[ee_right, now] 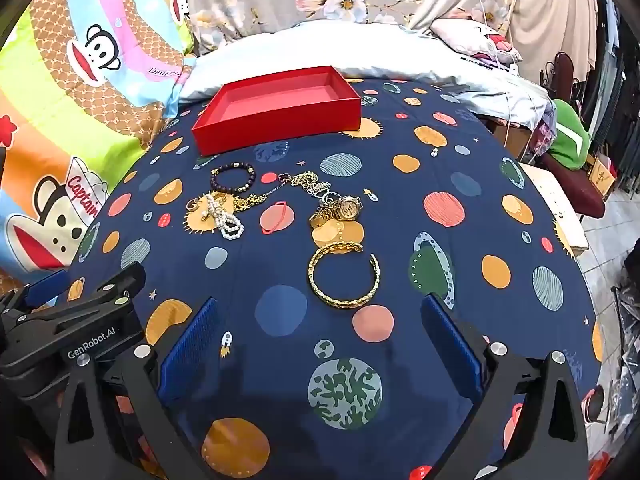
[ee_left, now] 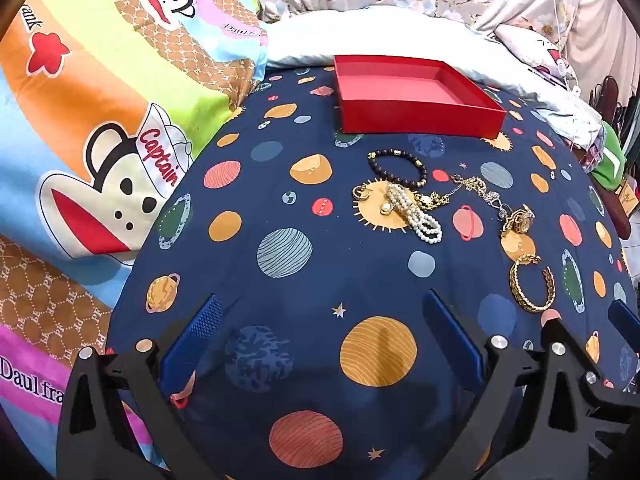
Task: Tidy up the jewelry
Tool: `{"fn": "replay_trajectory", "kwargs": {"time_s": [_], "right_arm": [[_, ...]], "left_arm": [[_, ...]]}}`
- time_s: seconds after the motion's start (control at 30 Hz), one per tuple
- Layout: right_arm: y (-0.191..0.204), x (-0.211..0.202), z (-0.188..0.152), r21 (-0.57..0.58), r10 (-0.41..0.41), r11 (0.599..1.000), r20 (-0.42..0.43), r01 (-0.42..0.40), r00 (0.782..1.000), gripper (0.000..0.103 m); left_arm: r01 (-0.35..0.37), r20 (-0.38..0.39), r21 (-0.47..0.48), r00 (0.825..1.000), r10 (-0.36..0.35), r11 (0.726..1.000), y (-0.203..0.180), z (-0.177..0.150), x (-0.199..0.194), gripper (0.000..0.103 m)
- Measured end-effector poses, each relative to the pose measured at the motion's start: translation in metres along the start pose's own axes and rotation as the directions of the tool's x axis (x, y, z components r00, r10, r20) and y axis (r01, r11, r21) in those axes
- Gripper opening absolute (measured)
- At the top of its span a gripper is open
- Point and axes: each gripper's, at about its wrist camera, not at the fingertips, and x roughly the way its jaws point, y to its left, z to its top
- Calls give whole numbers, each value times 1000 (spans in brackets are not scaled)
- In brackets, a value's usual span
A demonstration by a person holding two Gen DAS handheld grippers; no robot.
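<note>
Right gripper (ee_right: 320,332) frames gold bangle (ee_right: 343,276); only there the watch (ee_right: 344,208) shows clearly.

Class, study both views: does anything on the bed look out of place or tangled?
Yes. The red box holds nothing, while all the jewelry lies loose on the space-print sheet. The pearl bracelet and gold chain necklace sit bunched in an overlapping heap. Nothing looks broken.

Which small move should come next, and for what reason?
Probably the right tool should go forward and close on the gold cuff bracelet. Both tools are open and hold nothing, the red box looks empty, and this cuff lies nearest, apart from the tangled pieces.
</note>
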Motion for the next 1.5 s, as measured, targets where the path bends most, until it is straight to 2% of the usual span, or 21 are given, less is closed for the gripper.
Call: {"fn": "replay_trajectory", "kwargs": {"time_s": [1.5], "right_arm": [[2,1,-2,2,2,1000,1,-2,1000,98]], "left_arm": [[-6,-12,1,1000,6,1000,1,-2,-1,97]]}}
